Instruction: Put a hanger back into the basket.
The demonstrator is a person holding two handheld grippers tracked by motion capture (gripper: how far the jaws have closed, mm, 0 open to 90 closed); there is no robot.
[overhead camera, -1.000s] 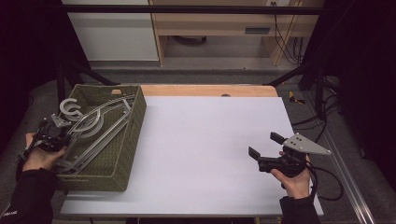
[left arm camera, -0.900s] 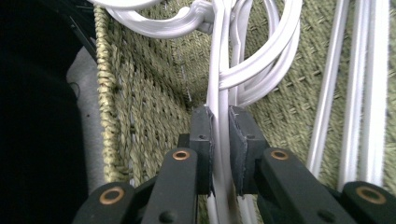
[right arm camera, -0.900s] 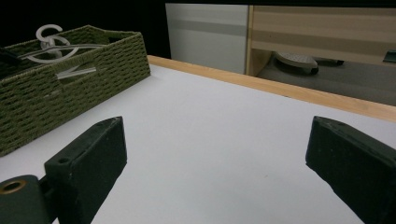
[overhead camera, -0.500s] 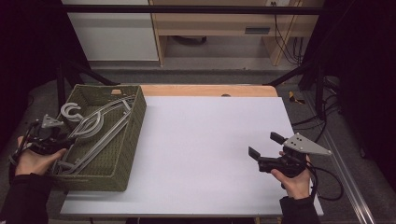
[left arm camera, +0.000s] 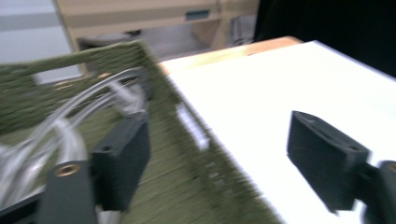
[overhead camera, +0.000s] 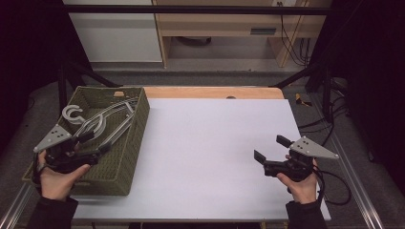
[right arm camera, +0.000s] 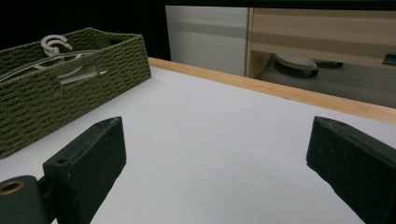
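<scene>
Since the earlier frame the left gripper (overhead camera: 93, 143) has drawn back from deep over the olive-green woven rectangular basket (overhead camera: 125, 157) toward that basket's near right corner, and its jaws have just been opening; they now stand wide with nothing between them. From the left gripper view, one jaw hangs over the basket's interior and the other over the table, straddling the right wall, though motion blur there makes contact with the weave hard to judge. The bundle of pale grey plastic clothes hangers (overhead camera: 98, 121) lies inside the basket, hooks toward the far left corner, released and apart from the pads. The right gripper (overhead camera: 272, 151) is at the near right of the white rectangular table top (overhead camera: 210, 143), well apart from the basket, jaws spread wide and holding nothing, as the right gripper view confirms.
</scene>
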